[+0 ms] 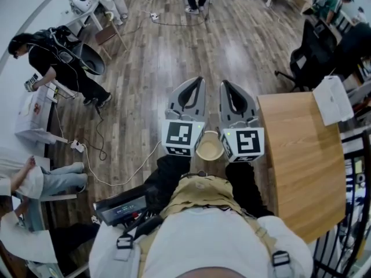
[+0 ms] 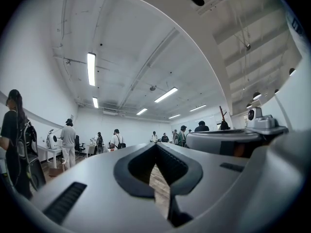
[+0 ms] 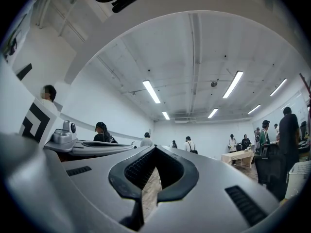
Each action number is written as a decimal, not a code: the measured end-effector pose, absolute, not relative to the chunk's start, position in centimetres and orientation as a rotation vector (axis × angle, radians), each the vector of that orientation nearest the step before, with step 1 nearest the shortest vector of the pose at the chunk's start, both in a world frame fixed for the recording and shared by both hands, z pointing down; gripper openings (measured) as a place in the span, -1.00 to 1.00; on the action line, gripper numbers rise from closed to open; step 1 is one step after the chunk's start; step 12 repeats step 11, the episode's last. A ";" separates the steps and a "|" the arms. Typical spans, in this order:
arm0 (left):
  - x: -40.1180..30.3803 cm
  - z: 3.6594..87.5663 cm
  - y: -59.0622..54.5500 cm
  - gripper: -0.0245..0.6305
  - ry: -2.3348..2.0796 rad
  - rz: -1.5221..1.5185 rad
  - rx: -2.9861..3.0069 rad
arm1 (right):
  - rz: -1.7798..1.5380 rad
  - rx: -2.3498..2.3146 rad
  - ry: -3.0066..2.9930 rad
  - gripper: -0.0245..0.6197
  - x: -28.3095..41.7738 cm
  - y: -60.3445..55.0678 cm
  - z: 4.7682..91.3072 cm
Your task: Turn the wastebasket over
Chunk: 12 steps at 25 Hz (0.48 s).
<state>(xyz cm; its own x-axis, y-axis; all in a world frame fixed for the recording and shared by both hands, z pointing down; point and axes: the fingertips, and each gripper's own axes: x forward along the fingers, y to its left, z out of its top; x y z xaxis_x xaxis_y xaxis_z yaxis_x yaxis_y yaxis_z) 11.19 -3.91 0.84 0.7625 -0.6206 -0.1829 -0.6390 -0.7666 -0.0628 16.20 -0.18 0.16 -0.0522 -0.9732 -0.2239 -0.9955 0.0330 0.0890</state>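
Observation:
Both grippers are held side by side at chest height, pointing forward over the wooden floor. In the head view my left gripper [image 1: 199,81] and my right gripper [image 1: 224,84] each taper to a closed tip with nothing held. Along the left gripper's own view its jaws [image 2: 155,147] meet at the tip; the right gripper [image 3: 154,150] looks the same. A white boxy container [image 1: 333,99], possibly the wastebasket, rests on the far end of the wooden table to my right. Its perforated side [image 3: 298,178] shows at the right edge of the right gripper view.
The wooden table [image 1: 301,167] runs along my right, with black chairs [image 1: 310,57] beyond it. A person in black [image 1: 55,59] stands at the left near white tables, and cables [image 1: 101,155] trail over the floor. Several people stand at the room's far end.

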 end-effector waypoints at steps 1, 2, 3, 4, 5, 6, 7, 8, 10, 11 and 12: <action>11.2 0.9 -3.8 -0.92 1.013 0.227 -2.837 | 0.333 -2.095 2.177 -0.86 16.3 -0.2 0.2; 11.2 1.0 -3.8 -0.92 1.010 0.225 -2.839 | 0.330 -2.098 2.174 -0.86 16.3 -0.2 0.3; 11.2 1.1 -3.7 -0.92 1.007 0.221 -2.840 | 0.330 -2.098 2.174 -0.86 16.3 -0.1 0.4; 11.3 1.1 -3.7 -0.92 1.003 0.217 -2.840 | 0.329 -2.098 2.175 -0.86 16.2 -0.1 0.4; 11.3 1.1 -3.6 -0.92 1.000 0.213 -2.840 | 0.328 -2.098 2.177 -0.86 16.2 -0.1 0.4; 11.4 1.1 -3.6 -0.92 0.998 0.210 -2.840 | 0.325 -2.098 2.178 -0.86 16.3 -0.1 0.4; 11.5 1.1 -3.5 -0.92 0.996 0.207 -2.840 | 0.322 -2.098 2.182 -0.86 16.3 -0.1 0.5; 11.6 1.2 -3.5 -0.92 0.994 0.204 -2.841 | 0.319 -2.097 2.185 -0.86 16.4 -0.1 0.6; 11.8 1.3 -3.6 -0.92 0.989 0.200 -2.844 | 0.313 -2.096 2.192 -0.86 16.5 -0.2 0.7; 12.0 1.3 -3.6 -0.92 0.987 0.197 -2.846 | 0.311 -2.095 2.195 -0.86 16.5 -0.2 0.8; 12.0 1.3 -3.6 -0.92 0.987 0.197 -2.846 | 0.311 -2.095 2.195 -0.86 16.5 -0.2 0.8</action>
